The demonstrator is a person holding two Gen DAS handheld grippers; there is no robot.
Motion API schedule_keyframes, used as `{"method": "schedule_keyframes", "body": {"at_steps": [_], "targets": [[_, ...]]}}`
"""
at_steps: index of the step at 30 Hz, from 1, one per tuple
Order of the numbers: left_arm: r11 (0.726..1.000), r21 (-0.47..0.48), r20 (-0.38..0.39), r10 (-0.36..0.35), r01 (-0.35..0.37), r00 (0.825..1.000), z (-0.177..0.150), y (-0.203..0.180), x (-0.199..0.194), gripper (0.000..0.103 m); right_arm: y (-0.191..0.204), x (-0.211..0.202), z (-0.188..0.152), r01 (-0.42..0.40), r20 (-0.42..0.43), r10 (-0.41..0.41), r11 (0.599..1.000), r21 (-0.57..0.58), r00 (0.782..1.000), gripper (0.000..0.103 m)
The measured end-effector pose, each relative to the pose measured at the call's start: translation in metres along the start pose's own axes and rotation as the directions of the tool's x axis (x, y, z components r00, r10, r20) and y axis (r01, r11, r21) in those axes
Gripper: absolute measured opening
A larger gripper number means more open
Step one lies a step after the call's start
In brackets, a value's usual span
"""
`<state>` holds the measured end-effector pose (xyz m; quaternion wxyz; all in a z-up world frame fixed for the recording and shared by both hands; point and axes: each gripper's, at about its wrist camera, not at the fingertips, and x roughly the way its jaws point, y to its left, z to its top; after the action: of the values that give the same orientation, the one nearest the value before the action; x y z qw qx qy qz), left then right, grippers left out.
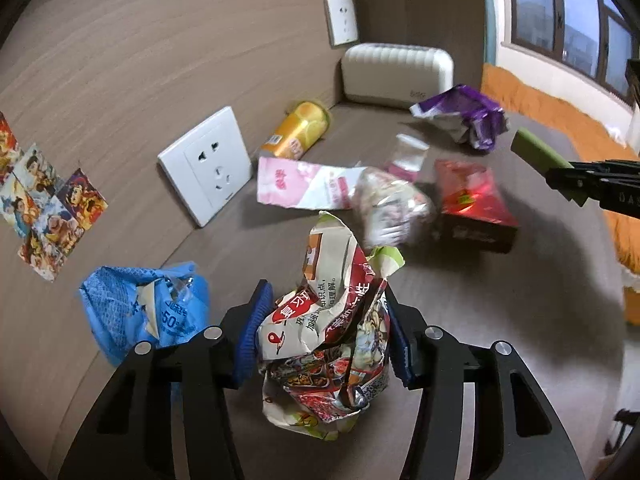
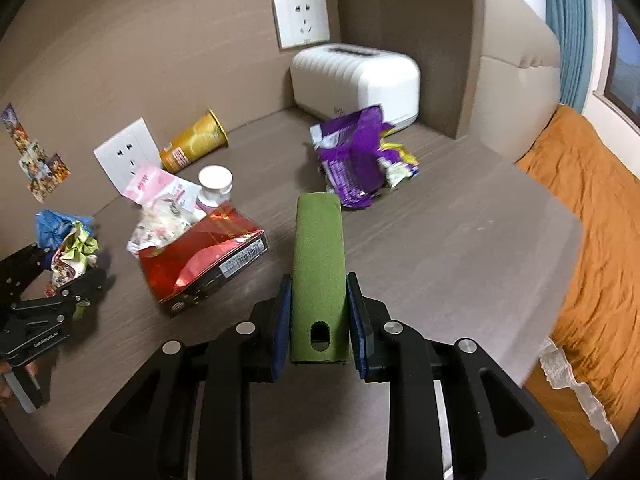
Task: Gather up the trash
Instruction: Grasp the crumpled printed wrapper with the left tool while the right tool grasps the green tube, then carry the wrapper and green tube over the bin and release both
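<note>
The left gripper (image 1: 324,332) pinches a crumpled snack wrapper (image 1: 332,344) between its blue pads, ready to lift it off the desk (image 2: 440,248). The right gripper (image 2: 320,320) clamps a green block (image 2: 318,264), kept clear of the remaining litter.

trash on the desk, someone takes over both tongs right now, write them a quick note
Left tongs: shut on a crumpled snack wrapper.
Right tongs: shut on a green block.
On the desk, not yet collected: blue wrapper, pink pouch, red box, purple bag, yellow can on its side, small white-capped bottle.
No bin shows in either view.
Left to do: drop both held items, then gather the rest.
</note>
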<state>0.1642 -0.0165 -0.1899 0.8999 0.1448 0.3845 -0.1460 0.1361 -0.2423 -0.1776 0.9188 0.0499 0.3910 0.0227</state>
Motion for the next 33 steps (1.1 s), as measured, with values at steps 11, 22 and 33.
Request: {"method": "schedule_keyframes", "body": {"at_steps": [11,22,33], "targets": [[0.992,0.046,0.084,-0.123,0.12,0.989,0.013,-0.061,-0.07,0.051,-0.023,-0.082,-0.023,0.021,0.092,-0.023,0.999,0.025,0.995,0.027],[0.904,0.265,0.05,-0.361,0.336,0.931,0.014,-0.191,-0.091,0.051,-0.084,-0.146,-0.077,0.131,0.083,-0.144,0.981,0.146,0.986,0.027],[0.76,0.422,-0.091,-0.506,0.494,0.857,-0.006,-0.313,-0.071,0.052,-0.142,-0.168,-0.138,0.208,-0.016,-0.211,0.944,0.256,0.977,0.027]]}}
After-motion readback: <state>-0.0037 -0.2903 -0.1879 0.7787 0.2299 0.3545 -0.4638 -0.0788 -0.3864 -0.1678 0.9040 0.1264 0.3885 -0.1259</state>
